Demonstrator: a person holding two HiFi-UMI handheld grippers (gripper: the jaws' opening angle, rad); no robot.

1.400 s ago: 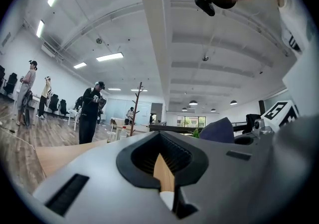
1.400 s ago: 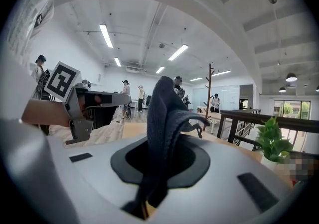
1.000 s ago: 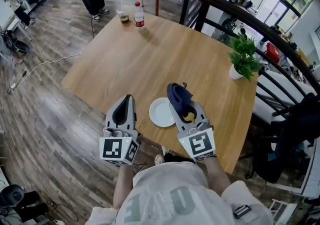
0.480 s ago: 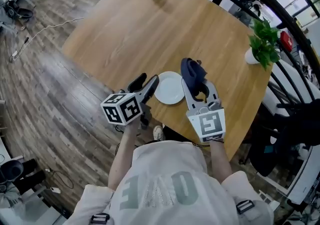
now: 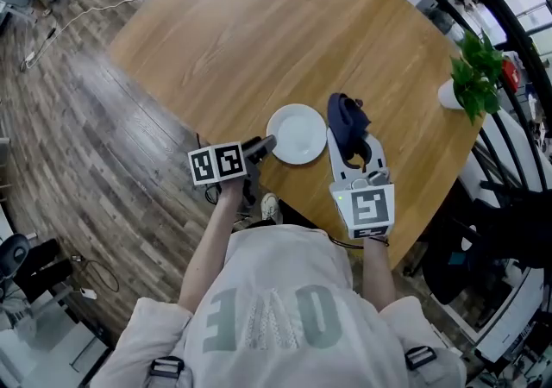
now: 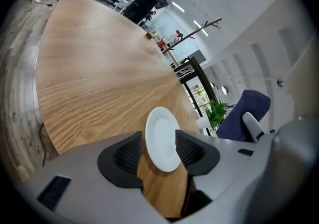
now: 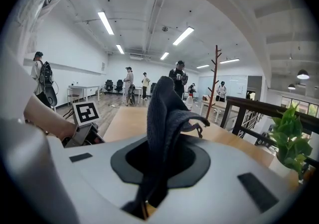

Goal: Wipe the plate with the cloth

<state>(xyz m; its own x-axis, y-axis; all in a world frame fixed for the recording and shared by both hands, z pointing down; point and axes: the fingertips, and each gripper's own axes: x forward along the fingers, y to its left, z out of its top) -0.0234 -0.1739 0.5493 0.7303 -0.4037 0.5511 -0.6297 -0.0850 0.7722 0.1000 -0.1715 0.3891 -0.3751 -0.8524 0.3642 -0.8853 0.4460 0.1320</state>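
The left claw (image 5: 263, 147) is low at the near edge of the table (image 5: 224, 41), rolled on its side and pointing across at the plate (image 5: 297, 134). Its jaws stand wide apart with nothing gripped. In the left gripper view the white plate fills the gap between the two dark pads, near rim toward the claw. I can't be sure whether that rim is already between the pads or just beyond their tips; either way they don't press on it. My guess is that this hand is meant to pinch or brace the rim, so the plate won't skate over the smooth wood once the rubbing starts.

The plate lies flat on the table near the person, just right of the left claw and just left of the other one, so both hands have easy reach.

The right claw (image 5: 349, 138) is just beside the plate's right edge. Its jaws are closed on a dark blue cloth (image 5: 347, 126), which stands up in a loose bunch beyond the tips. Held that way, a soft wad leads and could be dabbed down onto the plate. The cloth isn't on the plate yet, so the wiping looks not yet begun.

Far right, a potted plant (image 5: 476, 67) sits well apart from all this.
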